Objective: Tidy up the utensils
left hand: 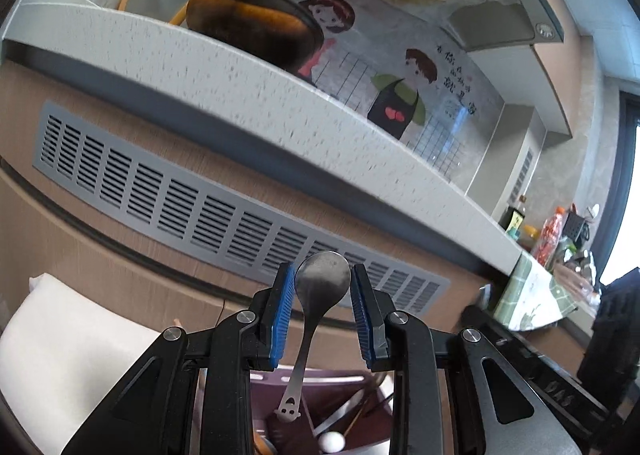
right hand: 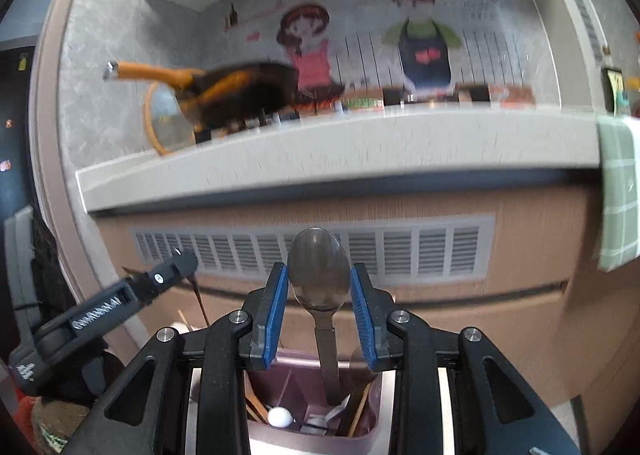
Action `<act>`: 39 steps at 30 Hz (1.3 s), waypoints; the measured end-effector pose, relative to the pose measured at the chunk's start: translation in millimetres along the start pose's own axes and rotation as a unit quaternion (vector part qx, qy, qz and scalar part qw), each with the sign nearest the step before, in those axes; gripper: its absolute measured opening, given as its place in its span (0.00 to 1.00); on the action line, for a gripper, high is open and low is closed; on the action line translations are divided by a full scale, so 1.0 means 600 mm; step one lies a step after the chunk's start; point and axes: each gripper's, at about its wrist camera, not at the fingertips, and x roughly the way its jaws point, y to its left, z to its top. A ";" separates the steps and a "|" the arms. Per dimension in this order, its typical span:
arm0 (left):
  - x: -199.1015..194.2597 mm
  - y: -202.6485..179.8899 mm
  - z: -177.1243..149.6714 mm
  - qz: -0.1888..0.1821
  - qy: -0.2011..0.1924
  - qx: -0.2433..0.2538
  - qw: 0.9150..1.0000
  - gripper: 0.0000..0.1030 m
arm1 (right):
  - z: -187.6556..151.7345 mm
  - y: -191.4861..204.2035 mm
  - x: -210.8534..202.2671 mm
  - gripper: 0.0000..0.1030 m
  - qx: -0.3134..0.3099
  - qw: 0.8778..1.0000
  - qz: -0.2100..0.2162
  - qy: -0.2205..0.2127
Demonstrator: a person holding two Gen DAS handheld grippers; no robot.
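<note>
- The left claw (left hand: 323, 289) holds a metal spoon (left hand: 322, 282) by its bowl: both blue pads press the bowl's edges, jaws about half open. The bowl points up past the fingertips and the thin handle hangs down between the fingers, ending in a small cut-out face.
- Below that handle sits a pinkish utensil holder (left hand: 316, 377) — inside it are wooden sticks and something with a white ball end (left hand: 331, 443).
- The right claw (right hand: 319, 291) grips a second, larger spoon (right hand: 319, 267) the same way, pads on either side of the bowl, jaws partly open. Its flat handle drops straight down into the holder (right hand: 372, 427) just beneath the fingers.
- From the right claw's view, the left claw appears low and to the left as a black arm.
- Ahead of both claws, above a long grey vent grille (right hand: 400, 251), runs a pale speckled counter (right hand: 340, 143). On it, up and to the left, sits a dark pan with an orange handle (right hand: 240, 93) — behind it a wall with a cartoon couple.
- A green checked cloth (right hand: 618, 191) hangs over the counter edge to the right.
</note>
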 end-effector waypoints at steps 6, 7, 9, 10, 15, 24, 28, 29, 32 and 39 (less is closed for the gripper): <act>0.031 0.017 -0.040 -0.008 0.064 -0.002 0.998 0.29 | -0.053 -0.011 0.059 0.28 0.012 0.997 0.008 0.070; 0.040 0.019 -0.050 -0.009 0.084 0.001 0.996 0.29 | -0.061 -0.012 0.065 0.29 0.012 0.997 0.009 0.082; 0.052 0.020 -0.063 -0.013 0.115 0.001 0.993 0.29 | -0.081 -0.016 0.082 0.29 0.015 0.993 0.011 0.116; 0.059 0.024 -0.071 -0.016 0.135 -0.003 0.991 0.30 | -0.088 -0.017 0.088 0.29 0.016 0.991 0.012 0.130; 0.042 0.022 -0.075 -0.028 0.162 -0.007 0.986 0.39 | -0.112 -0.027 0.088 0.31 0.028 0.982 0.046 0.179; -0.203 -0.024 -0.127 0.083 0.097 0.099 0.987 0.41 | -0.148 0.007 -0.125 0.31 0.021 0.995 0.017 0.094; -0.312 -0.060 -0.168 0.134 0.076 0.145 0.977 0.41 | -0.193 0.045 -0.232 0.31 0.005 0.997 0.025 0.069; -0.338 -0.067 -0.180 0.147 0.075 0.149 0.975 0.41 | -0.205 0.060 -0.258 0.31 -0.008 0.998 0.021 0.060; -0.379 -0.082 -0.212 0.170 0.087 0.159 0.968 0.41 | -0.231 0.087 -0.308 0.31 -0.031 0.999 0.004 0.043; -0.411 -0.089 -0.260 0.180 0.128 0.169 0.961 0.41 | -0.280 0.099 -0.344 0.32 -0.015 0.998 -0.012 0.065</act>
